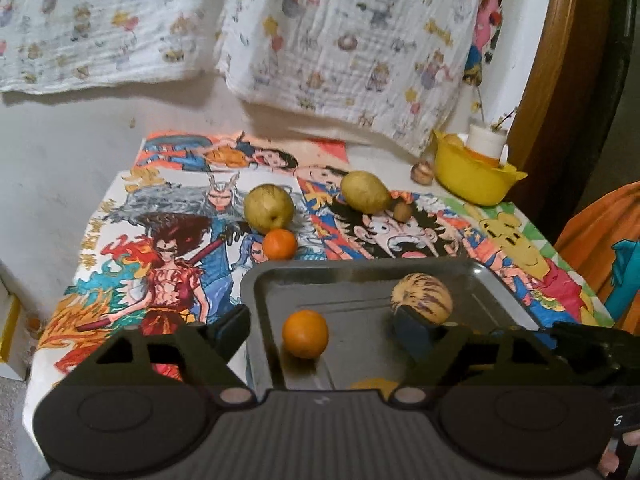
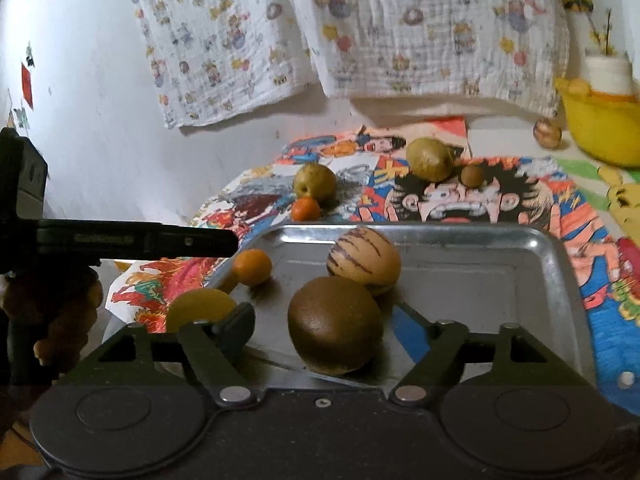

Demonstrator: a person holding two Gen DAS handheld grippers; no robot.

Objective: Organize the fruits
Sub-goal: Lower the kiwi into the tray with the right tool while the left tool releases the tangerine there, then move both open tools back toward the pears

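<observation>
Metal tray (image 2: 540, 276): raised rim all round, right half bare. Holds brown fruit (image 2: 335, 325) lower centre, striped fruit (image 2: 363, 261) just behind, orange (image 2: 253, 267) at left rim.

Left hand-held gripper (image 1: 320, 326): jaws apart, orange between, untouched. Right hand-held gripper (image 2: 324, 330): jaws apart, clear of brown fruit.

Bench (image 1: 176, 264): cartoon-print cover; two green fruits (image 1: 269, 207), a second orange (image 1: 280, 244) beyond tray. Yellow bowl (image 1: 472, 178) upper right. Printed cloths (image 1: 340, 36) on wall.

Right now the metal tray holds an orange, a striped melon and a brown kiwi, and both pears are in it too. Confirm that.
Wrong on the pears. The left wrist view shows both pears on the cartoon tablecloth beyond the metal tray. The orange, striped melon and brown kiwi are in it.
</observation>
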